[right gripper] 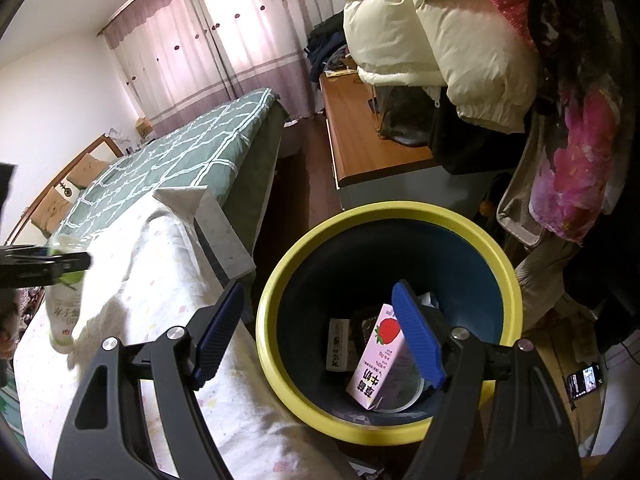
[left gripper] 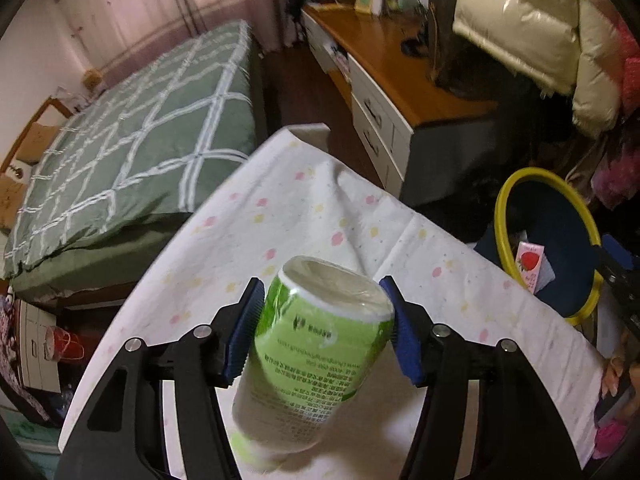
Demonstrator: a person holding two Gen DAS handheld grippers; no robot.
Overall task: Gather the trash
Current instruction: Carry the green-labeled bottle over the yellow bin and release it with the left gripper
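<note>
My left gripper (left gripper: 322, 320) is shut on a green and white bottle (left gripper: 312, 356) and holds it above the white spotted tablecloth (left gripper: 280, 216). The bottle also shows at the left of the right wrist view (right gripper: 64, 304), held by the left gripper. My right gripper (right gripper: 320, 332) is open and empty, over the rim of the blue bin with a yellow rim (right gripper: 400, 212). A pink strawberry milk carton (right gripper: 376, 356) and other trash lie inside the bin. The bin (left gripper: 505, 196) also shows at the right in the left wrist view.
A bed with a green checked cover (left gripper: 132, 148) lies to the left. A wooden-topped white dresser (left gripper: 384, 68) stands behind the table. Coats and clothes (right gripper: 460, 36) hang above the bin. A phone (right gripper: 584, 382) lies on the floor at right.
</note>
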